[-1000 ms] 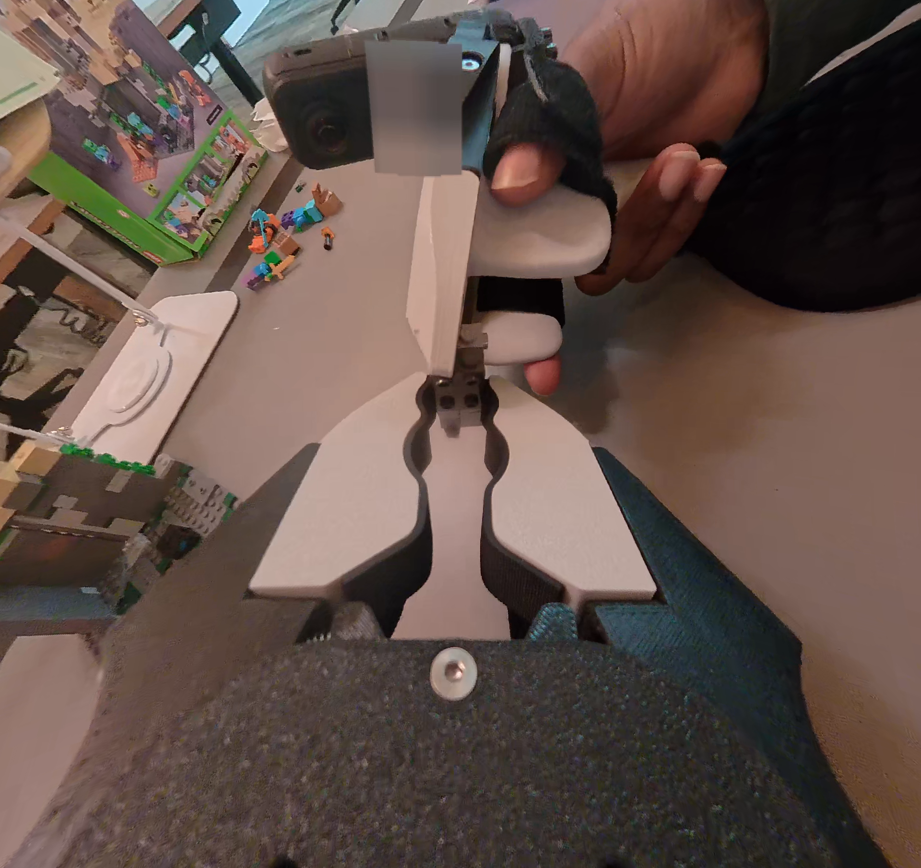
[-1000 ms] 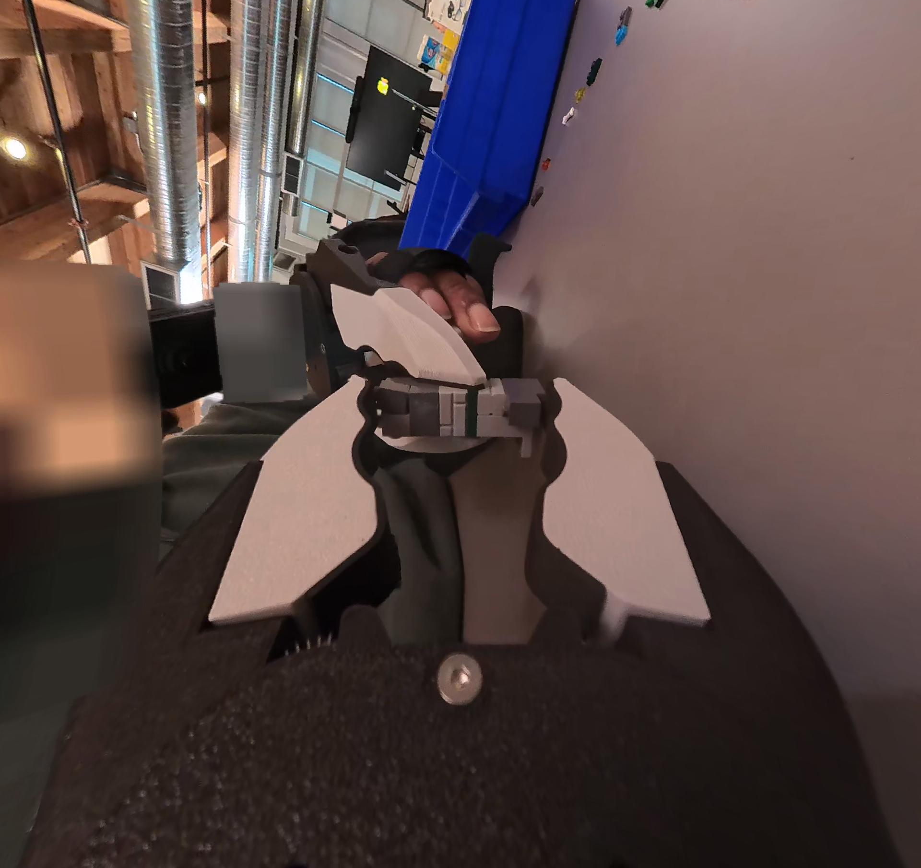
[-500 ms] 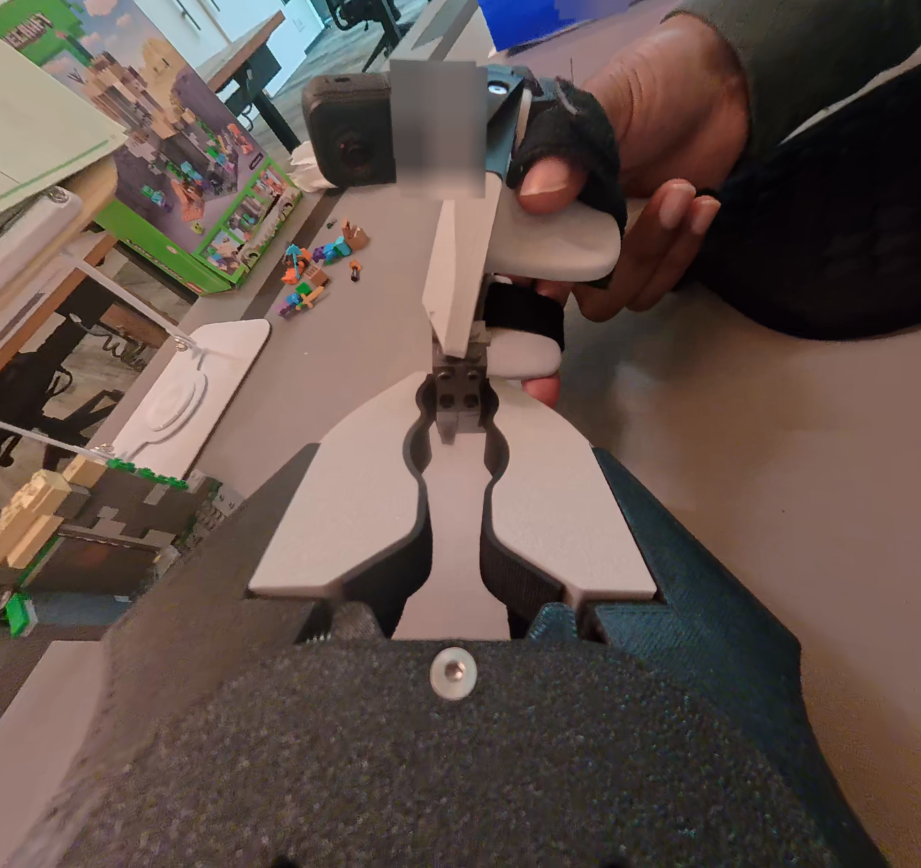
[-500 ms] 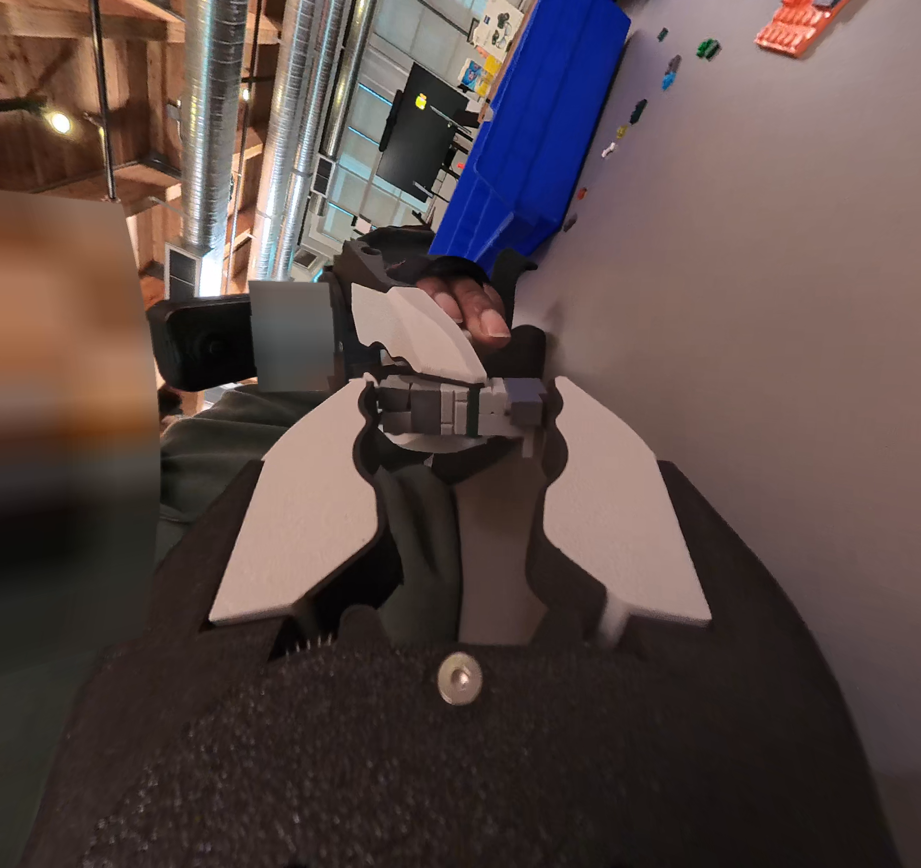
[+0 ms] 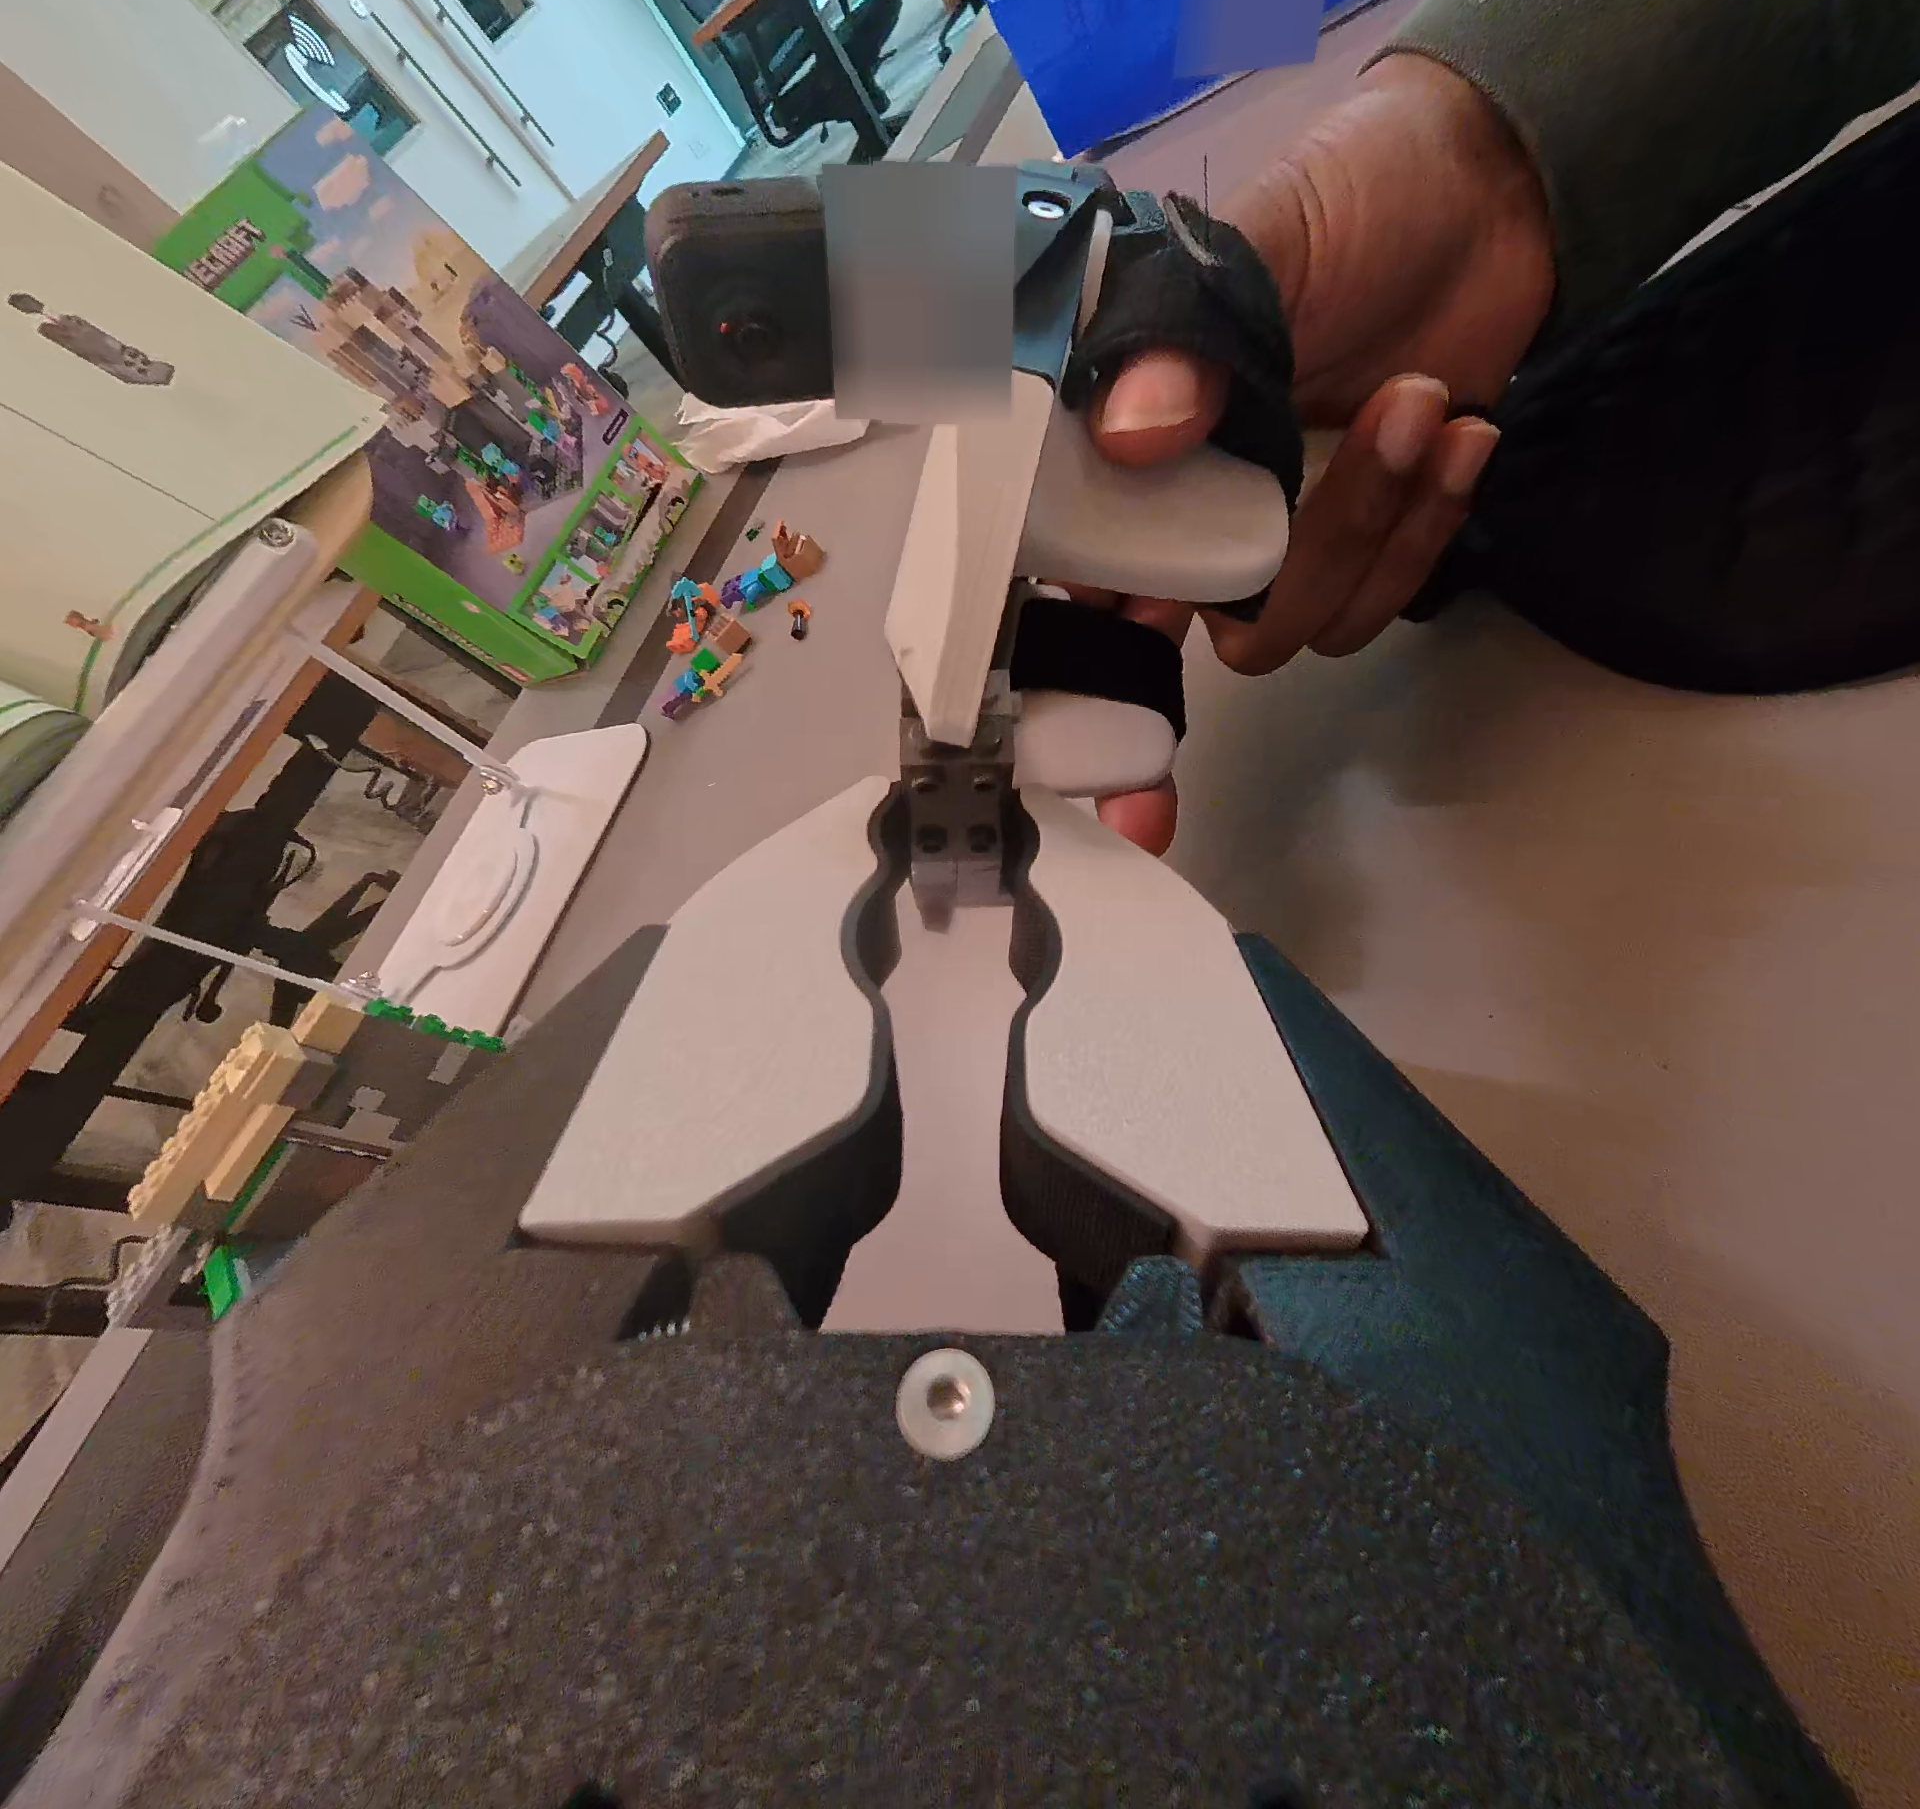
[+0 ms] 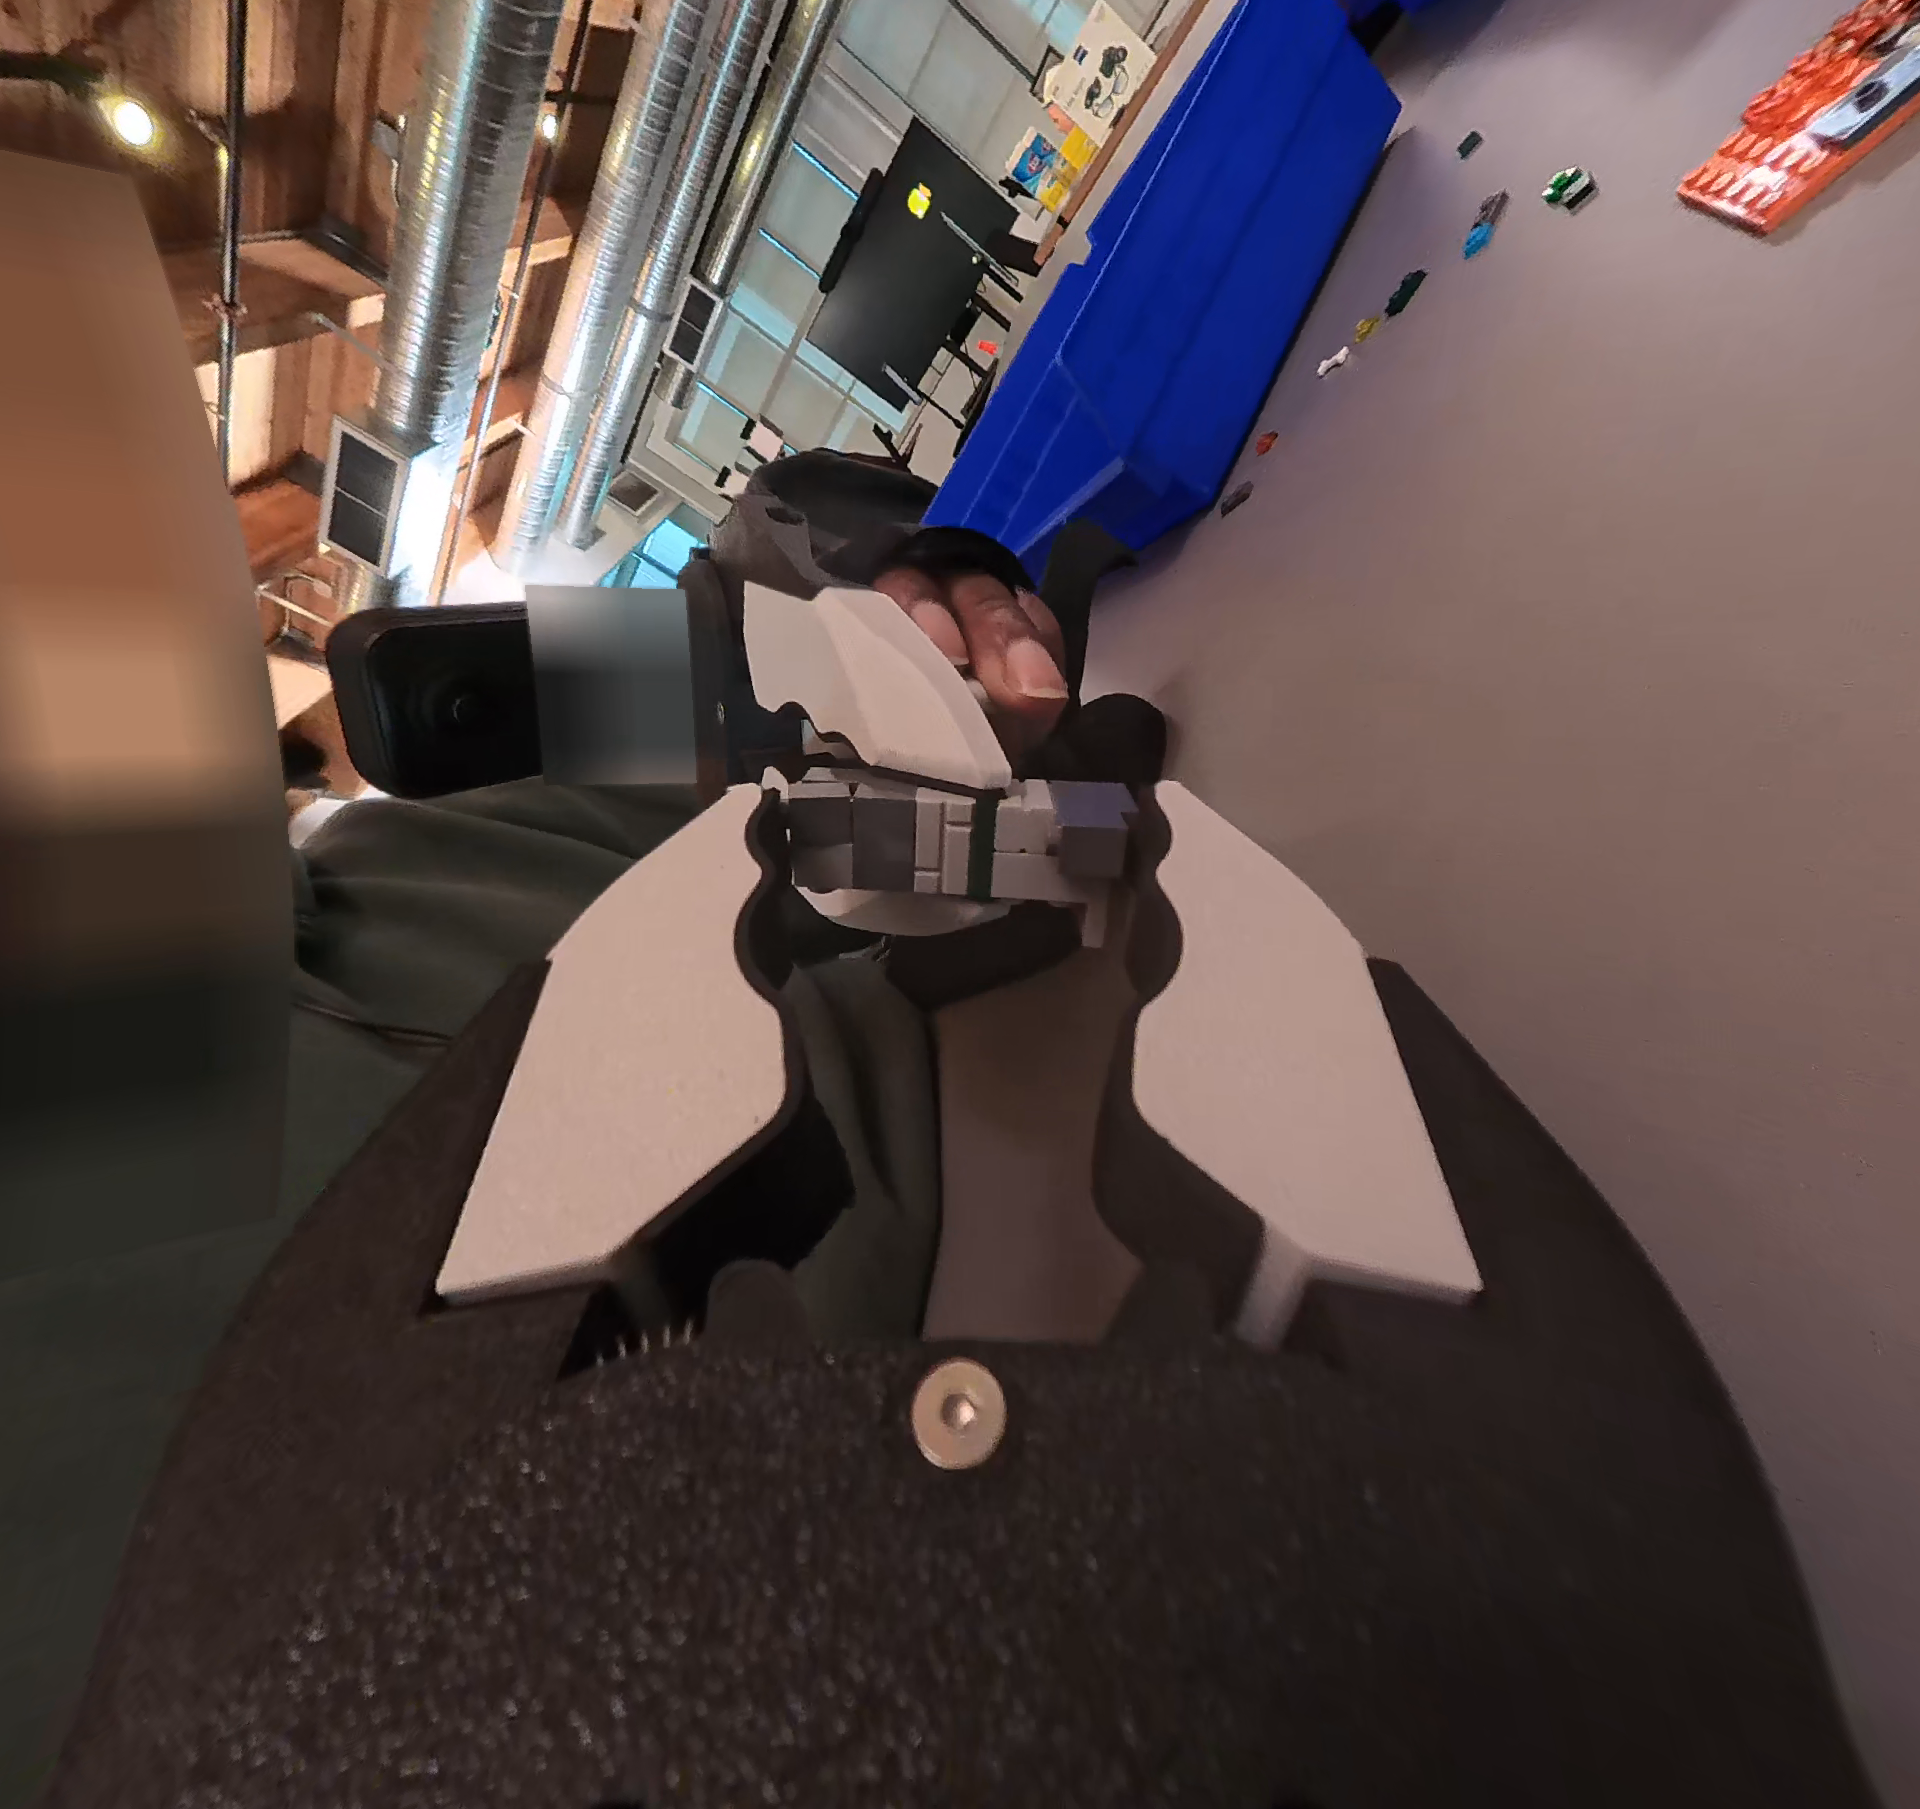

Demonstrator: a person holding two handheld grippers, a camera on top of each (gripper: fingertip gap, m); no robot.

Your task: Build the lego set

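1. The surface (image 5: 1558, 1084) is big and grey. A large part of the set is already built: a brown, tan and green lego build (image 5: 239, 1115) stands at its left edge.
2. The picture box (image 5: 499, 471) for the set leans at the far side.
3. Blue bins (image 6: 1195, 336) sit along another edge.
4. An orange lego plate (image 6: 1808, 149) lies far off, so I think more building is left.
5. Both grippers hold one small grey brick piece (image 6: 956, 840) up in the air. The right gripper (image 6: 951, 850) pinches its two ends between its fingers. The left gripper (image 5: 954, 850) pinches it across the middle.
6. Little figures and bits (image 5: 727, 616) lie loose near the box.
7. Tiny loose bricks (image 6: 1475, 232) wait near the bins, not used yet.
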